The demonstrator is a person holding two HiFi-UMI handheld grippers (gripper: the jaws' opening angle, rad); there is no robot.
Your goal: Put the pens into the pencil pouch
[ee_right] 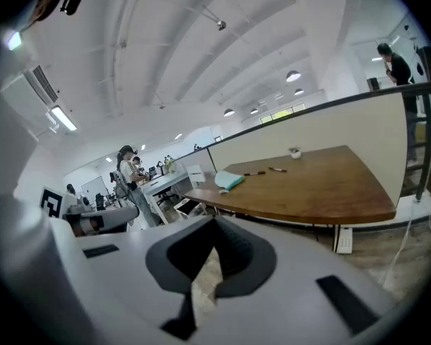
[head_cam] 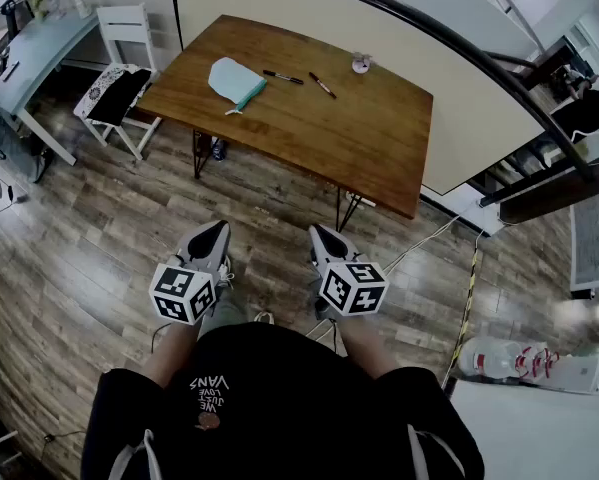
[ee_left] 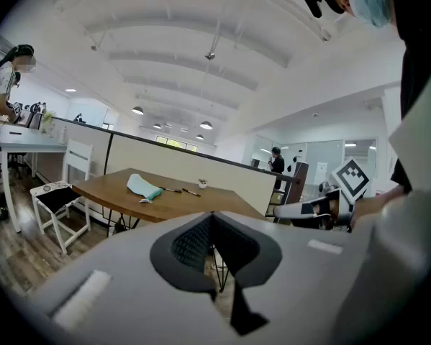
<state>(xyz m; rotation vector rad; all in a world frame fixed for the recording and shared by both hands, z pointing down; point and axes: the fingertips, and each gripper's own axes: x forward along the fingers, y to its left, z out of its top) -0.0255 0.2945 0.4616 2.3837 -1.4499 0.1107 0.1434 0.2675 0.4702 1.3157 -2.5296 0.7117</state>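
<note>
Left claw (head_cam: 216, 229) and right claw (head_cam: 320, 233), both closed and empty, hang well short of the worktop (head_cam: 319, 143) where the pens (head_cam: 282, 77) lie just beside the pouch (head_cam: 234, 79); nothing's started, so stepping in comes first, I'd say.

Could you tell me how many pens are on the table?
2. One pen lies just right of the pencil pouch; the other pen further right. More might hide inside the pouch.
</note>
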